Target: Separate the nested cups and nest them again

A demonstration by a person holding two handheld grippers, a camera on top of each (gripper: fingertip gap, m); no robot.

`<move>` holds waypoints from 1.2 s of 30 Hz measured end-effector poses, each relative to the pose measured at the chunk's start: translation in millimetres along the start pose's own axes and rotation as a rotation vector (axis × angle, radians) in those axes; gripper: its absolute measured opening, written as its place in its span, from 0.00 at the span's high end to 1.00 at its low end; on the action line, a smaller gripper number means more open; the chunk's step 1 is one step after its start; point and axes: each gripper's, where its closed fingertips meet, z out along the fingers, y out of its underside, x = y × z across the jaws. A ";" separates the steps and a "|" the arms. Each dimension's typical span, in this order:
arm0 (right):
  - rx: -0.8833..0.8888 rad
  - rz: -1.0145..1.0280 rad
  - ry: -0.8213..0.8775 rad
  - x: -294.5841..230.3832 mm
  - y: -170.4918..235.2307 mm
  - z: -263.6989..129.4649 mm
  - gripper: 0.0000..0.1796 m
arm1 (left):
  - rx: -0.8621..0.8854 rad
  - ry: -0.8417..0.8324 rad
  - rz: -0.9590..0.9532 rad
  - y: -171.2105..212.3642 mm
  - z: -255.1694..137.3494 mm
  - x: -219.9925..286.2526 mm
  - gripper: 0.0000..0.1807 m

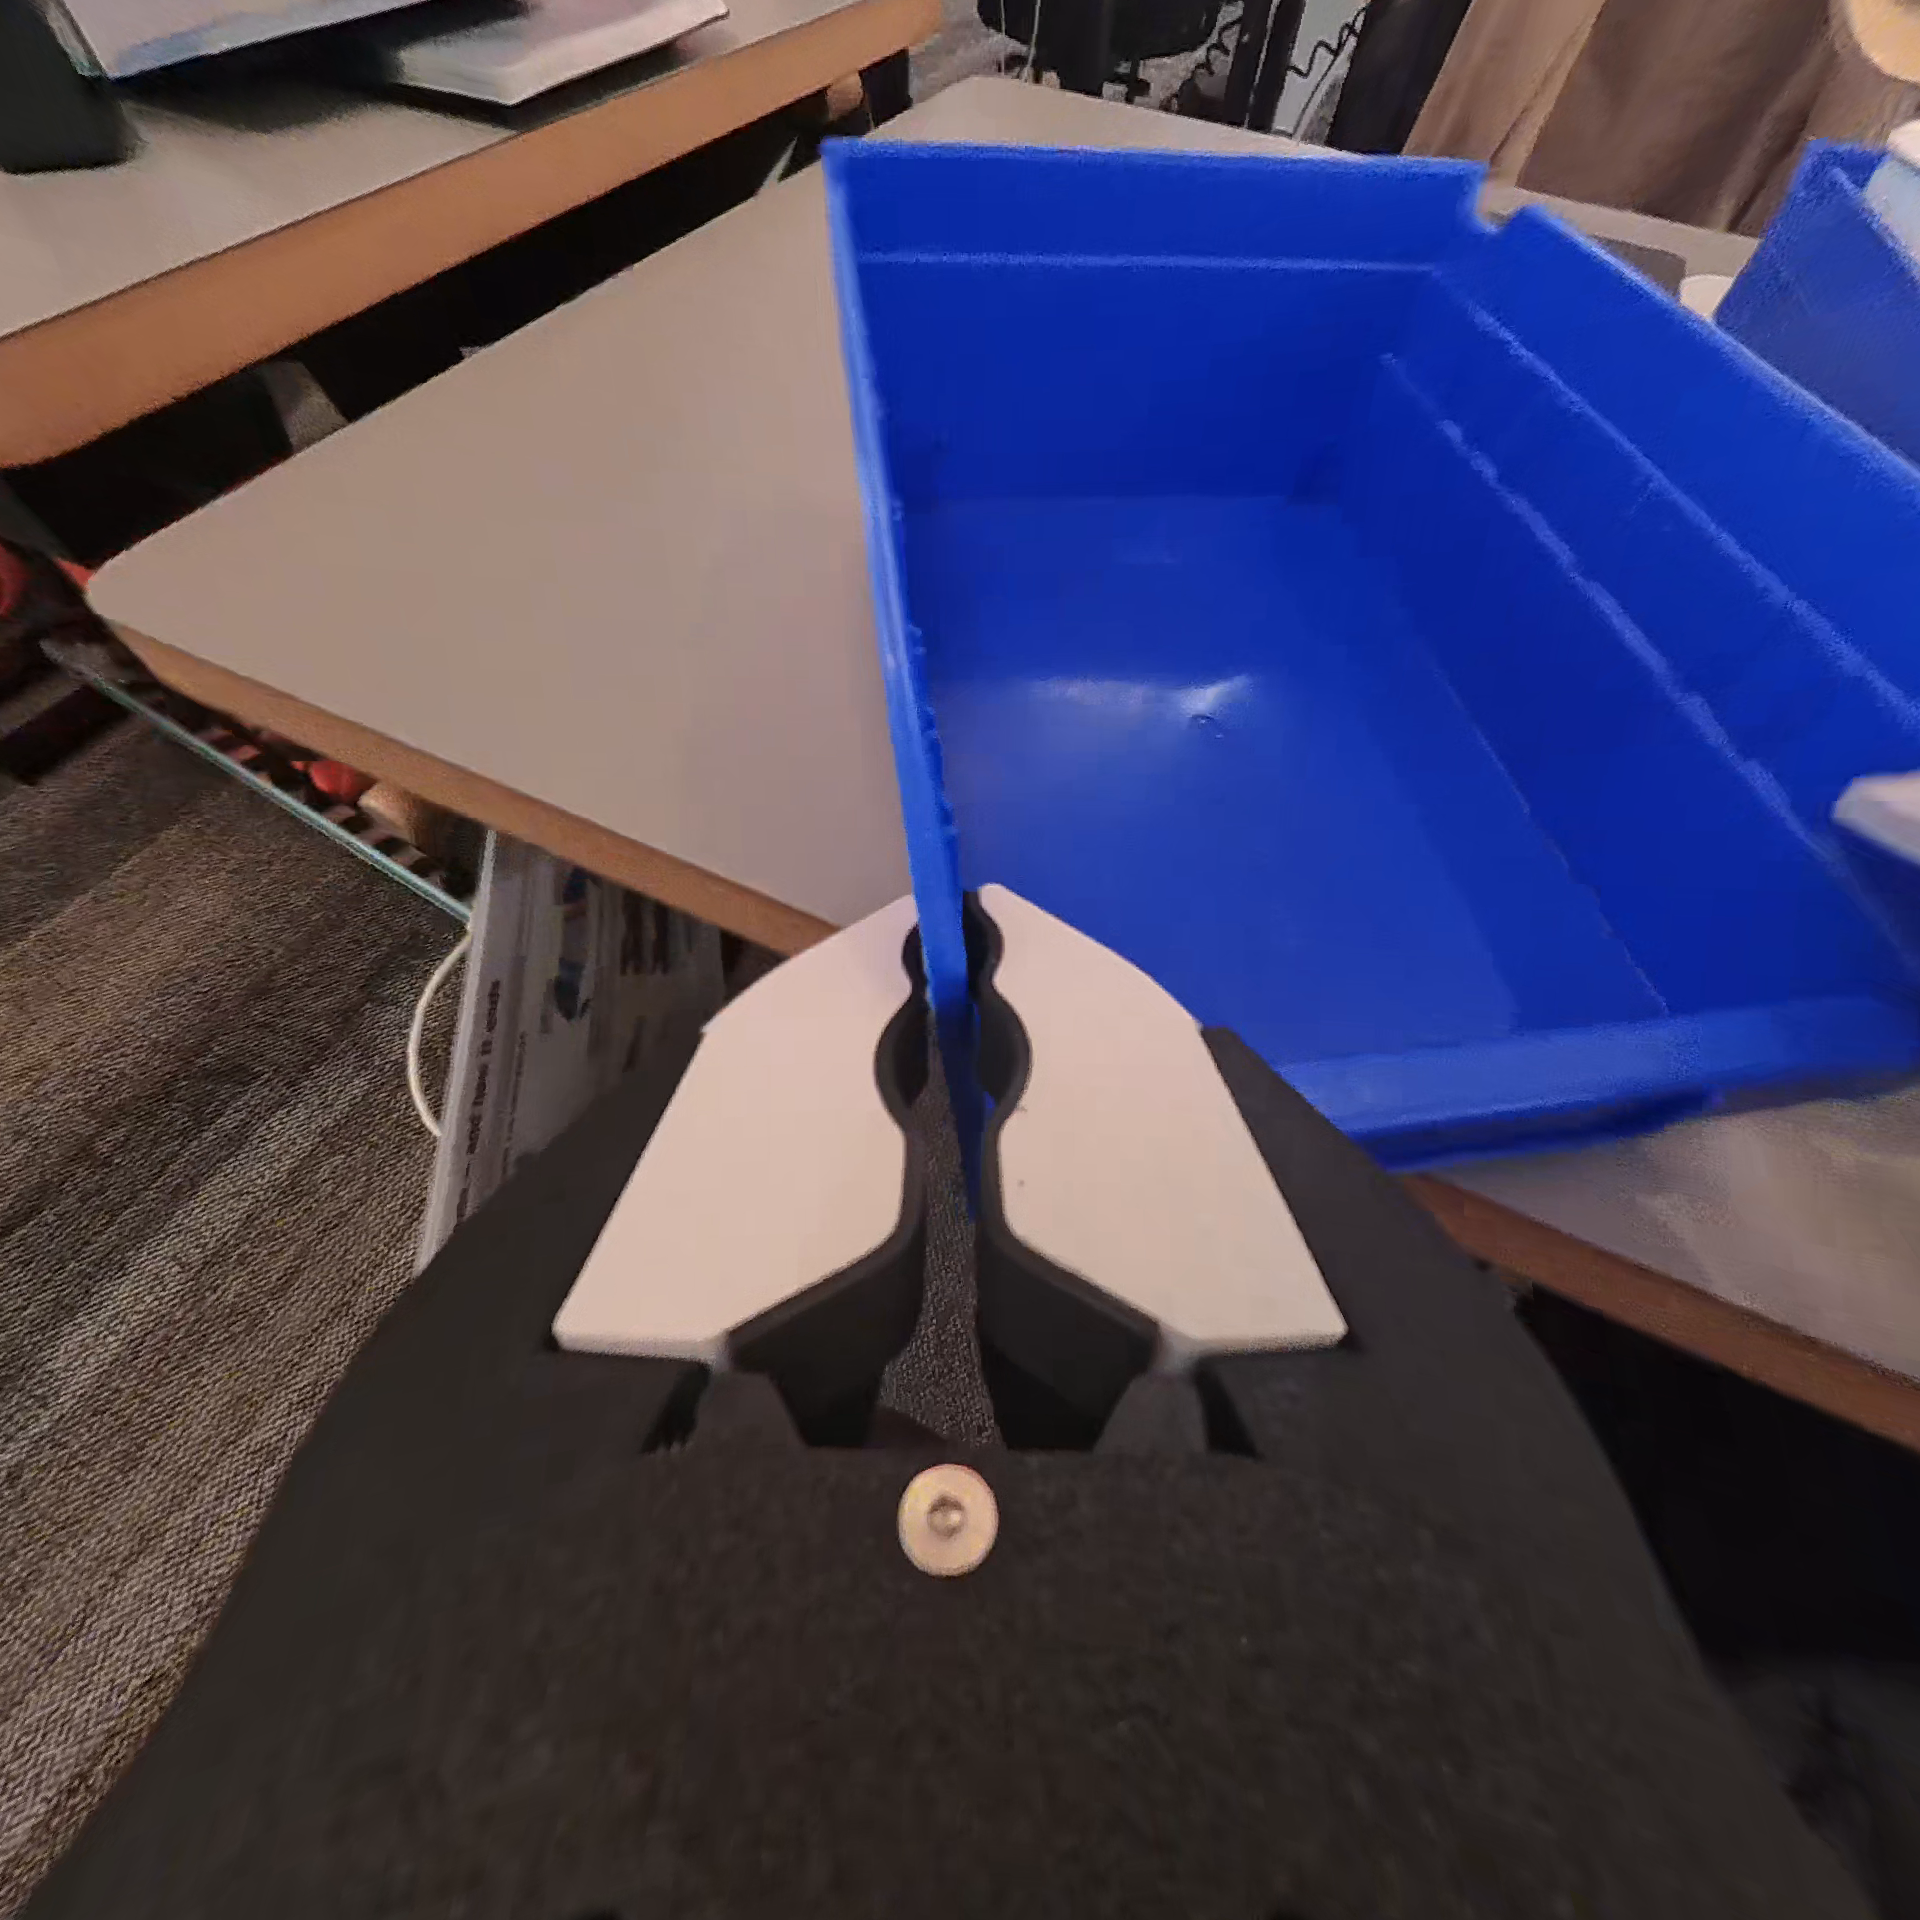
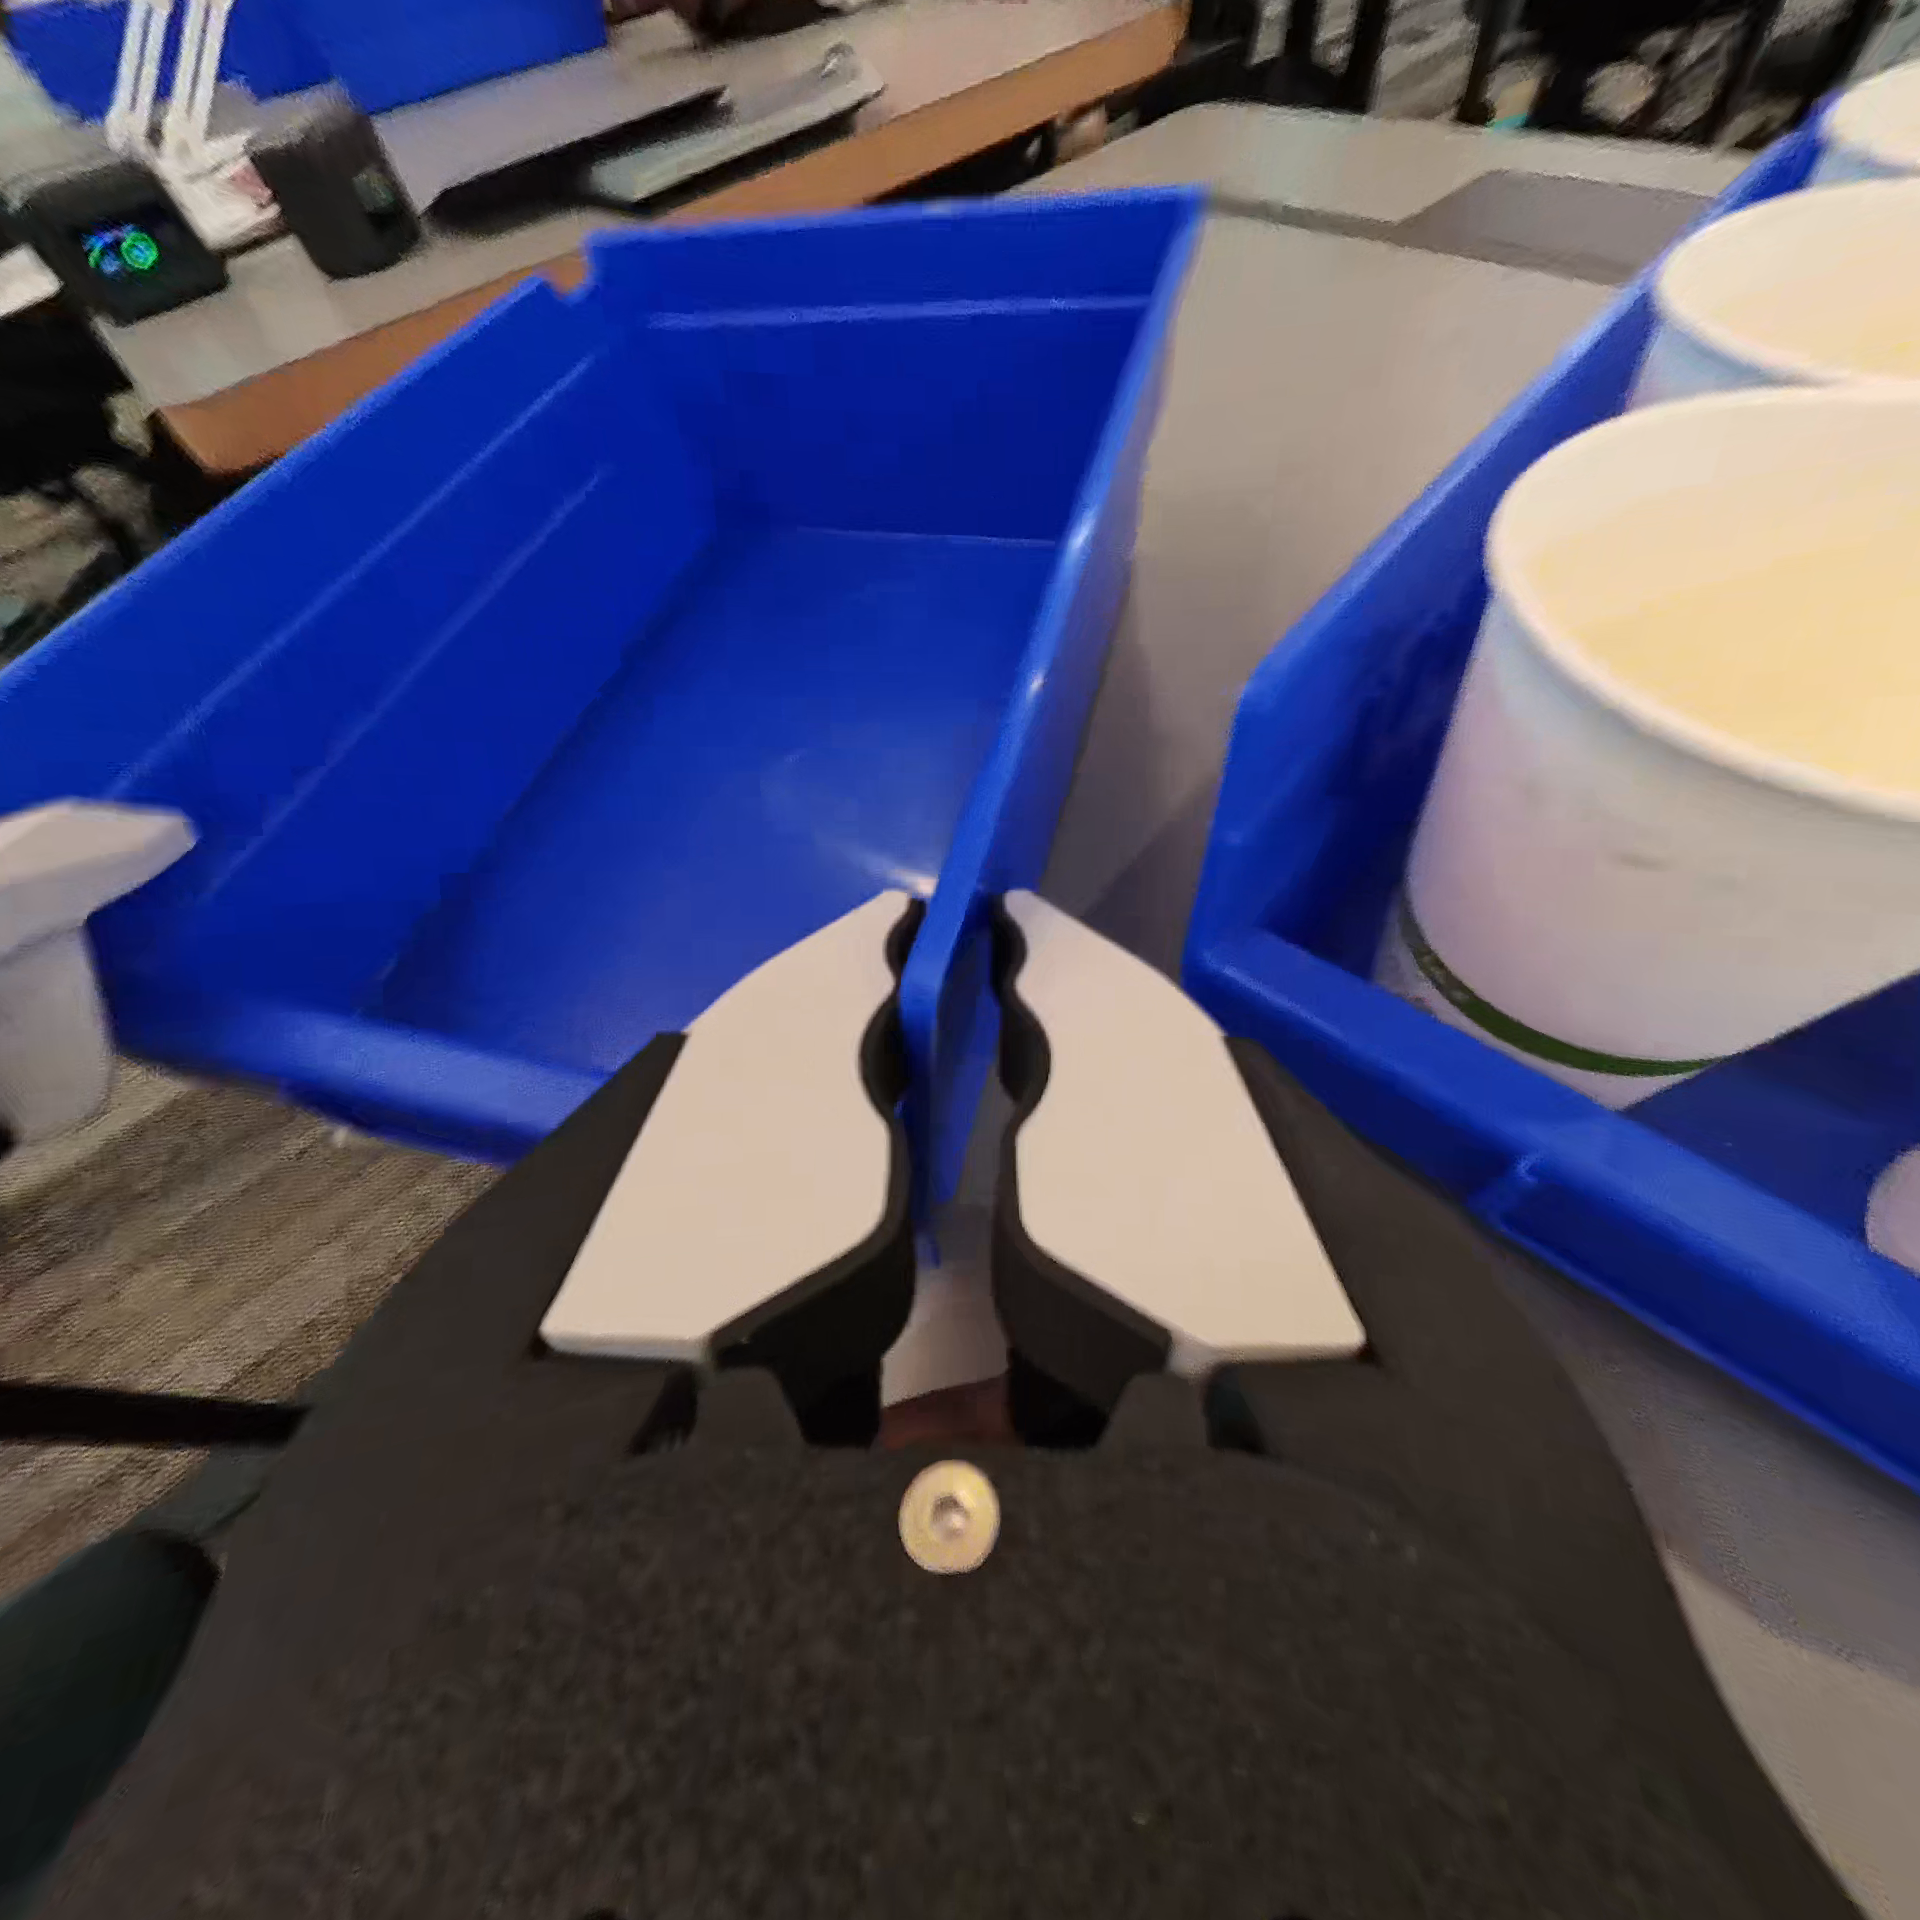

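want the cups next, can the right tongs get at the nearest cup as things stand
Probably not yet: the right tongs are shut on the empty bin's wall. The nearest cup stands open-topped in the neighbouring bin, unobstructed.

A grey-topped bench (image 1: 540, 540) with a tan wooden edge stands over grey-brown carpet (image 1: 156, 1039). A second grey desk (image 1: 312, 239) of the same make stands beyond it, far left, carrying dark devices (image 2: 312, 177), one with a small lit screen (image 2: 120, 255). Beige fabric (image 1: 1662, 94) hangs far right. The light is warm and indoor.
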 end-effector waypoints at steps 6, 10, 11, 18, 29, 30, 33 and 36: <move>0.169 -0.039 0.060 -7.0 -38.3 -31.1 0.98 | 0.209 -0.108 0.035 -27.7 -47.7 7.3 0.98; 0.373 -0.073 0.138 13.9 -101.9 -90.2 0.98 | 0.409 -0.060 0.056 -92.7 -78.6 41.7 0.98; 0.415 -0.081 0.174 27.5 -116.7 -108.5 0.98 | 0.452 -0.028 0.073 -109.5 -83.5 59.0 0.98; 0.524 -0.059 0.573 179.8 -151.0 -263.6 0.98 | 0.562 0.370 0.125 -179.4 -85.8 260.6 0.98; 0.180 0.200 0.834 407.8 25.2 -388.4 0.98 | 0.210 0.716 0.316 -24.7 -52.1 552.2 0.97; 0.154 0.228 0.821 417.7 41.7 -386.9 0.98 | 0.175 0.717 0.332 -9.5 -47.7 561.5 0.97; 0.113 0.287 0.780 435.1 76.9 -381.7 0.98 | 0.102 0.708 0.369 22.3 -38.1 576.9 0.97; 0.084 0.299 0.755 443.2 94.9 -380.7 0.98 | 0.055 0.712 0.392 44.7 -35.4 582.8 0.97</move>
